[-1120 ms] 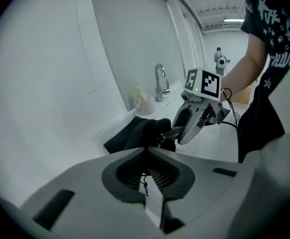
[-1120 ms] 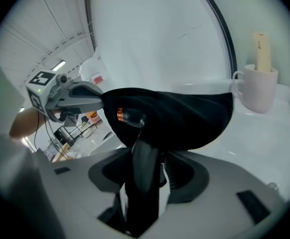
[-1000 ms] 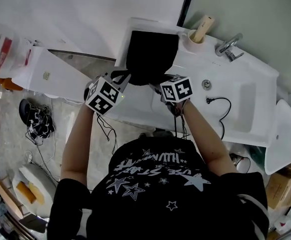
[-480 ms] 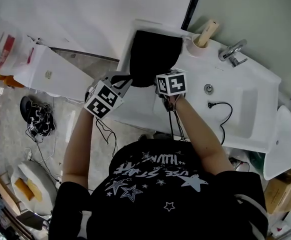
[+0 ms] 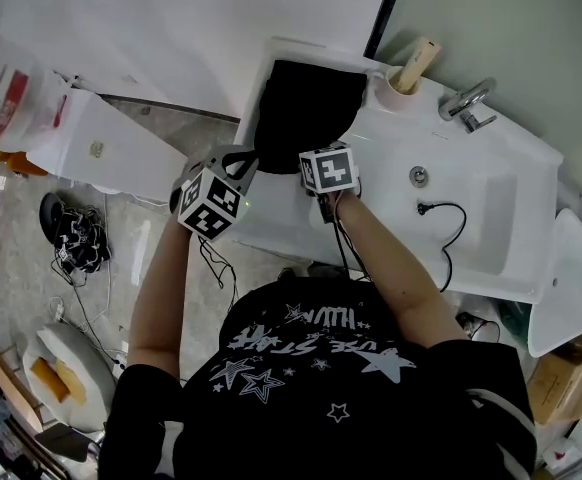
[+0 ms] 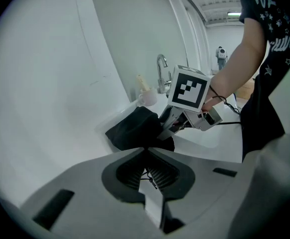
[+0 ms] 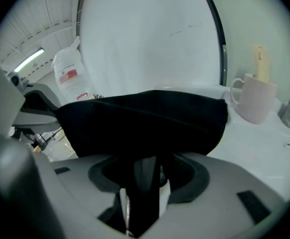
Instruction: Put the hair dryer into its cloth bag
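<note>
Closing in on the black bag at the sink's far-left end.

On the left, left gripper (image 6: 146, 153) pressed nearly together on a thin drawstring (image 6: 150, 177) of the cloth bag (image 5: 306, 108). At centre, right gripper (image 7: 141, 193) now further left than a second ago, half-spread around a dark upright piece, likely the hair dryer (image 7: 144, 171), top hidden by cloth; insertion seemingly begun, not finished. To the right, mug (image 5: 389, 90) holding a pale stick; sink basin (image 5: 491, 218) holding a plug (image 5: 418, 206) and cord.
</note>
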Motion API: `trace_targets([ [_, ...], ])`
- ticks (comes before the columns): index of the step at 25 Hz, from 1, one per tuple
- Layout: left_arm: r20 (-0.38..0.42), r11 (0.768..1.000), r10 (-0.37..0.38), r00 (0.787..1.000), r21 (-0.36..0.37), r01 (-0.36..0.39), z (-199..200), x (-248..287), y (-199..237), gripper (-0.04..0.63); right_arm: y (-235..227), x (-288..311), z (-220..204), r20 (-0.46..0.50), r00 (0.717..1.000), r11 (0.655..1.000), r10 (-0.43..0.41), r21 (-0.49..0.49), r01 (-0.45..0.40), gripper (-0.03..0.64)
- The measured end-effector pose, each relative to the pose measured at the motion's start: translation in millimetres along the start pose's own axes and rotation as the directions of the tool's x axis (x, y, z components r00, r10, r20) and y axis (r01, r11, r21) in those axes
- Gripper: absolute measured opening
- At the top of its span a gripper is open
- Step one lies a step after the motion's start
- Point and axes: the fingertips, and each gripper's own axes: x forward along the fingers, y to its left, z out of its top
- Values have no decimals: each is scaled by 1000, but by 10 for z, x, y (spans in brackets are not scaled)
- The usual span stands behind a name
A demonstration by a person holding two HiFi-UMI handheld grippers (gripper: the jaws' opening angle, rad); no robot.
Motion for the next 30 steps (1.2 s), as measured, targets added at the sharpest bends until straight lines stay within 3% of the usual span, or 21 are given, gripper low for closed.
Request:
trace_targets([
  [5,16,999,20,1000,-25,-20,-58,-4,29,31,59,-12,0,43,999,1000,13,27,-15,221],
  [8,29,999,36,999,-39,-35,-80,-9,40,34,154,-47,8,65,996,997,62,45,-65,281],
  [12,42,998,43,998,-43,-41,-109,11,-10,48,174,-159,-75,75,995,998,59,30,-61,323],
  [21,101,998,50,994,-49,-46,-130,-137,-166,124,127,-749,-298,155,986,995,-61,88,47,336],
  [30,236,993,85,968,-102,-63,98,-370,-274,153,-108,-1562,-510,274,934,961,-229,217,172,266],
])
